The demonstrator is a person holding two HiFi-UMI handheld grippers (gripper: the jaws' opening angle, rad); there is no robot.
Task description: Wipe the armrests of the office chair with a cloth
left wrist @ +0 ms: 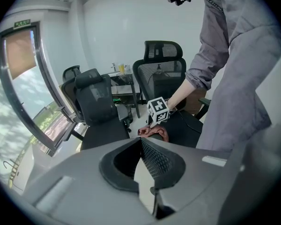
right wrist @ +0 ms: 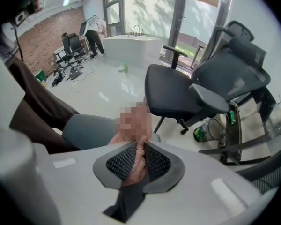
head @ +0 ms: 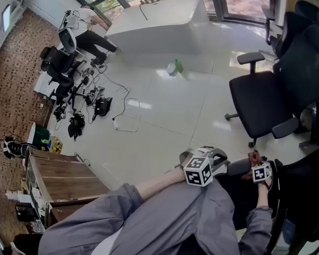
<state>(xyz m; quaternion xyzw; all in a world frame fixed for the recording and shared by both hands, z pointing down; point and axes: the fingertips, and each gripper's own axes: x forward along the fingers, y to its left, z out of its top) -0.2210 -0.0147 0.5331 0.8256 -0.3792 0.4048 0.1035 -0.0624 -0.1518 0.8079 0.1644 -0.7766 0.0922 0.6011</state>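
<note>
My right gripper (head: 255, 162) points steeply down and is shut on a pinkish-brown cloth (head: 252, 156). In the right gripper view the cloth (right wrist: 136, 159) is bunched between the mesh pads (right wrist: 157, 162) and hangs onto the rounded grey armrest (right wrist: 85, 130) just below. The left gripper view shows that cloth (left wrist: 155, 132) lying on the chair under the right gripper's marker cube (left wrist: 158, 110). My left gripper (head: 215, 156) hovers just left of the armrest (head: 238, 167), jaws together with nothing between them (left wrist: 141, 146). The spot where cloth meets armrest is partly hidden by a mosaic patch.
A black office chair (head: 260, 102) stands on the white floor ahead, with more chairs (head: 303, 47) to the right. A white counter (head: 159, 25), a green bottle (head: 176, 66), floor cables (head: 90, 105) and a wooden cabinet (head: 64, 179) lie farther off. A person (head: 87, 28) stands at the back.
</note>
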